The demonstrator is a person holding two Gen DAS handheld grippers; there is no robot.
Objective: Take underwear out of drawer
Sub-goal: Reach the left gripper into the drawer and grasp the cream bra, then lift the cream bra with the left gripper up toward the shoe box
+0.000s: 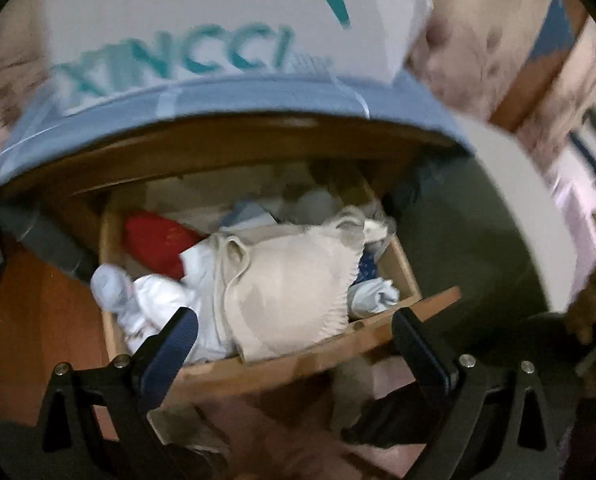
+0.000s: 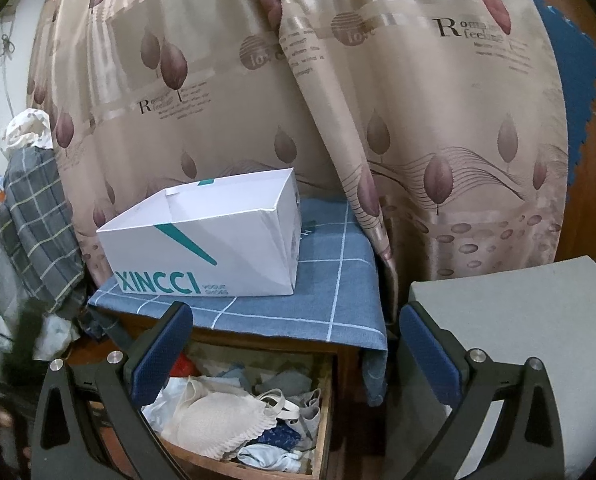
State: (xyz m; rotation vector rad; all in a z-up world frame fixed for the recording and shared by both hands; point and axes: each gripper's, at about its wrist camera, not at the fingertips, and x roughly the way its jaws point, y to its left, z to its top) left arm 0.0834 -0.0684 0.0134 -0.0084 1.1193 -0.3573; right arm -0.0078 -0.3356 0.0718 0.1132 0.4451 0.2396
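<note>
Left wrist view: left gripper point(image 1: 294, 332) has its jaws spread wide, nothing held, hovering over the open wooden drawer point(image 1: 401, 264). Beige underwear point(image 1: 290, 280) lies on top of the clothes pile, straight ahead between the jaws, just beyond the tips; contact can't be confirmed, frame is motion-blurred. White garment point(image 1: 158, 300) sits by the left jaw, a red item point(image 1: 158, 240) further in past it. White shoebox point(image 1: 226, 28) is above, on a blue checked cloth point(image 1: 218, 104).

Right wrist view: right gripper point(image 2: 294, 340) also gapes wide and empty, higher up. Drawer point(image 2: 323, 412) and the beige underwear point(image 2: 218, 420) sit low between the jaws, nearer the left one. Shoebox point(image 2: 202, 248) ahead, curtain point(image 2: 337, 100) behind it.
</note>
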